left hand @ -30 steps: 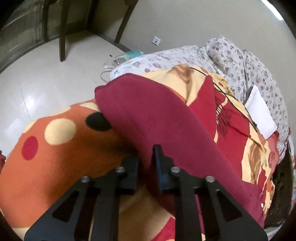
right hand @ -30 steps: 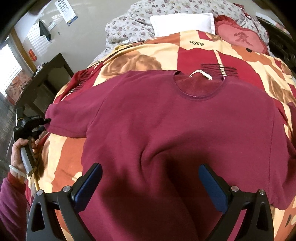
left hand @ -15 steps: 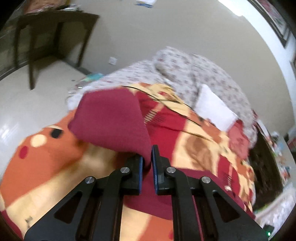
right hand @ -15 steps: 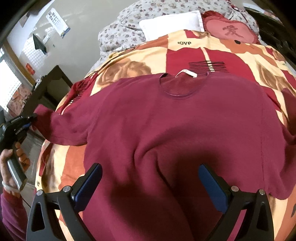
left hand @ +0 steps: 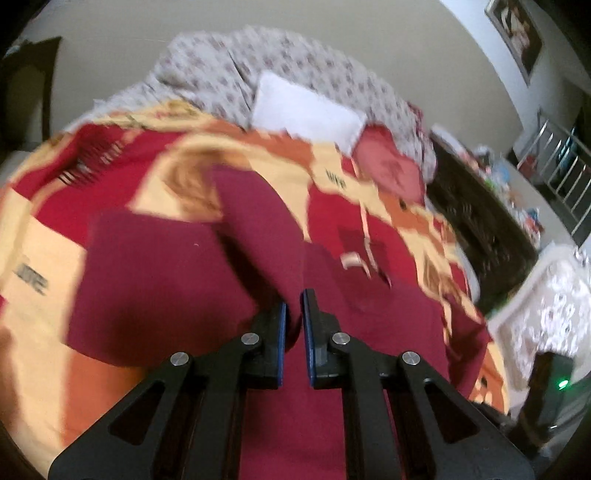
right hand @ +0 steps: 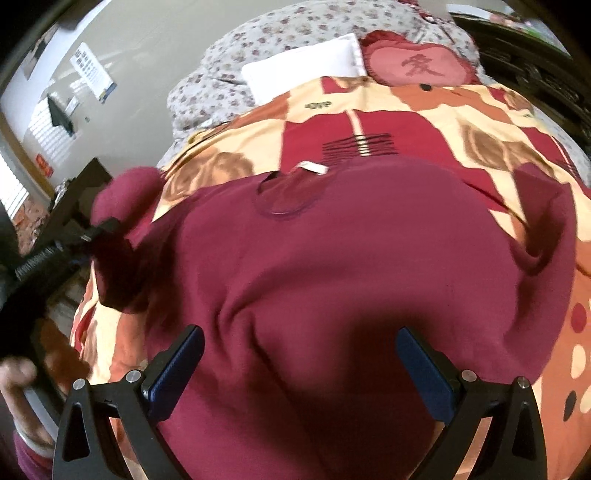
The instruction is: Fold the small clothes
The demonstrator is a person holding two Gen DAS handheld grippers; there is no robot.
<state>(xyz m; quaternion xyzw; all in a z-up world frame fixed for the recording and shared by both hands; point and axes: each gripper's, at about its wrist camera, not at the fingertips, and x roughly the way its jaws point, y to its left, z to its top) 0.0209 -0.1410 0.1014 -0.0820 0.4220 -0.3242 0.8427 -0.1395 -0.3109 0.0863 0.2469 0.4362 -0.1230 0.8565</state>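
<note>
Maroon shirt (right hand: 351, 266) lying on the bed's patterned blanket (right hand: 406, 107).
Left hand-held gripper (left hand: 293, 314) is pinching its raised sleeve (left hand: 258, 221); right hand-held gripper (right hand: 299, 362) is hovering wide open above the hem.

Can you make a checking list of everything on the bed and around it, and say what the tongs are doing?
Surface: bed with a red, orange and cream blanket.
Job's things: one maroon shirt lying flat, collar toward the pillows; one sleeve lifted off the blanket.
Clutter: white pillow, heart cushion, flowery quilt at the head end.
Tongs: left tongs shut on the sleeve; right tongs open above the shirt, holding nothing.
Cables: nothing seen.
Surroundings: dark table beside the bed, papers on the wall, picture frame, dark headboard.
</note>
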